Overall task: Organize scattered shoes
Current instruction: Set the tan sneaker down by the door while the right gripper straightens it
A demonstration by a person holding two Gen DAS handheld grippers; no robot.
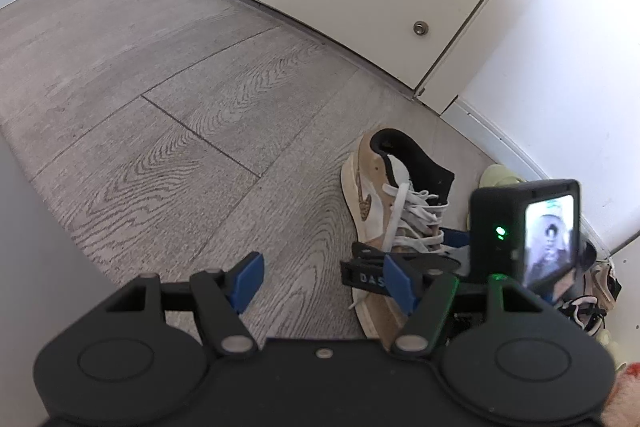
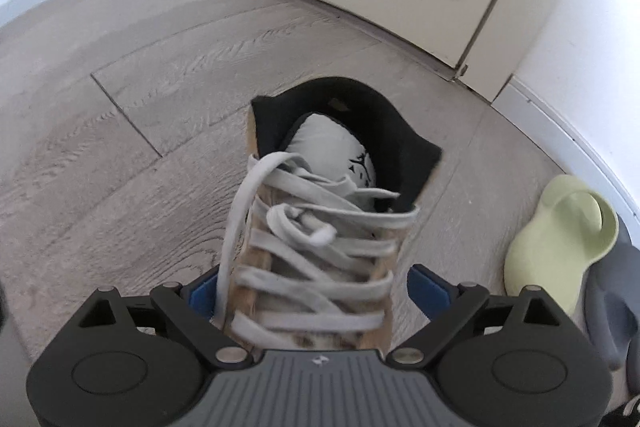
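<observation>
The right gripper (image 2: 308,291) straddles the sneaker (image 2: 320,211) at centre frame, jaws wide around the laced midfoot; I cannot tell whether the blue pads (image 2: 430,291) press on it yet. The left gripper (image 1: 324,281), bottom centre of its view, stands partly open and empty over the floor (image 1: 160,107). The sneaker stands upright, with a slide (image 2: 560,243) at right. It looks light, with stiff sides and loose laces that could snag; the sides of the midfoot or the collar seem the firmest hold.
</observation>
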